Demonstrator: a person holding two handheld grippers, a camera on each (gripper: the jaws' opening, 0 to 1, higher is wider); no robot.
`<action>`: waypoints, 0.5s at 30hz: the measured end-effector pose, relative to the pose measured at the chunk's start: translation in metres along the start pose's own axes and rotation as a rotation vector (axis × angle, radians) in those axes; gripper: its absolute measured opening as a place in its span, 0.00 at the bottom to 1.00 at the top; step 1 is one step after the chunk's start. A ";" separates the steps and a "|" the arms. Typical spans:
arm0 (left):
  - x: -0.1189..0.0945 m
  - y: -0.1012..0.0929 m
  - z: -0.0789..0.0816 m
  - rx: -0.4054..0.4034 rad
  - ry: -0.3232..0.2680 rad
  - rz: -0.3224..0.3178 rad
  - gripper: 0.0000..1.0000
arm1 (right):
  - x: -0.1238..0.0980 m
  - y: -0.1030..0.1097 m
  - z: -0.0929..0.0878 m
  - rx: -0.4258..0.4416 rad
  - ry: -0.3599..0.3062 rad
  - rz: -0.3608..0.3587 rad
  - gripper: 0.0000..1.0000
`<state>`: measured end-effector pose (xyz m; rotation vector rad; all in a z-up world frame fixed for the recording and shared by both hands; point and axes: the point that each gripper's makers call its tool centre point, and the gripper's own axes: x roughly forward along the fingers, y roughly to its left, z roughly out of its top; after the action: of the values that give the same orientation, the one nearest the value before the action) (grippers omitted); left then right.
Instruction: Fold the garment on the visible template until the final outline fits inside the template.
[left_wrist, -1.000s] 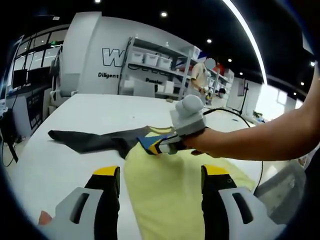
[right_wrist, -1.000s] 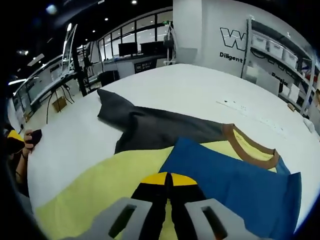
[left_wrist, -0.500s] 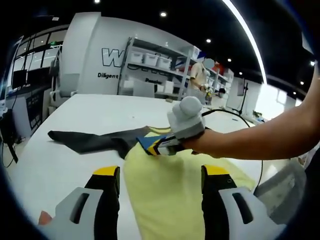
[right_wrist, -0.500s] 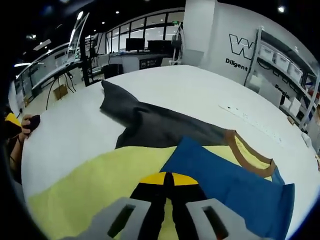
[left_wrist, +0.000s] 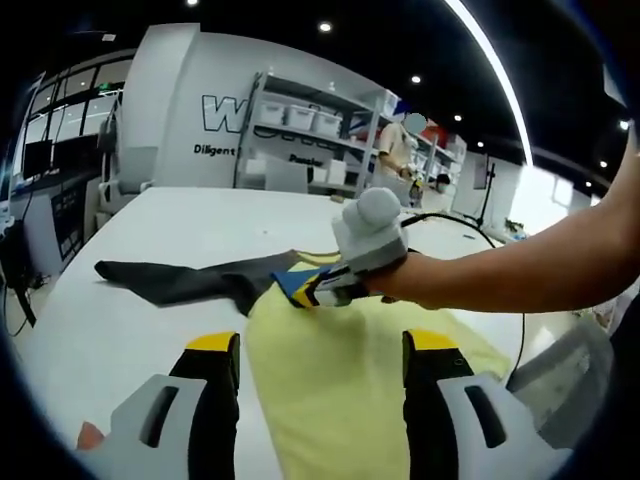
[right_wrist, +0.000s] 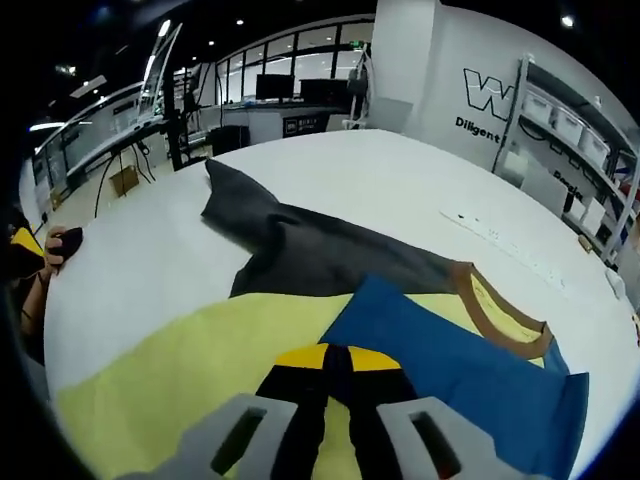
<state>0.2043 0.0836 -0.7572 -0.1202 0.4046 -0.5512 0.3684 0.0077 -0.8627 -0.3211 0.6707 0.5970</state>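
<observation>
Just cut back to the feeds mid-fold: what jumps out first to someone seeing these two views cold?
The colour-block garment spread on the white table: a yellow body, a blue sleeve folded across it, and a dark grey sleeve stretched out toward the far side. In the left gripper view the right gripper is clamped on the blue sleeve at mid-frame, while the left gripper stands open above the yellow cloth.

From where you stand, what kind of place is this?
Probably a lab or workshop, not a home: a big white table holding a colour-block shirt, metal shelving with storage bins, and desks with monitors by large windows.
</observation>
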 end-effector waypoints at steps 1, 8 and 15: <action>0.000 0.000 0.000 0.000 0.000 0.000 0.61 | -0.001 -0.002 -0.001 0.014 -0.001 -0.002 0.06; 0.002 -0.001 -0.001 0.000 0.006 -0.002 0.61 | -0.017 -0.013 0.001 0.029 -0.034 -0.016 0.07; 0.003 -0.003 -0.005 0.001 0.020 -0.010 0.61 | -0.044 -0.030 0.004 0.034 -0.090 -0.057 0.16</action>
<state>0.2031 0.0792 -0.7616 -0.1163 0.4230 -0.5629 0.3609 -0.0327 -0.8280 -0.2793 0.5826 0.5425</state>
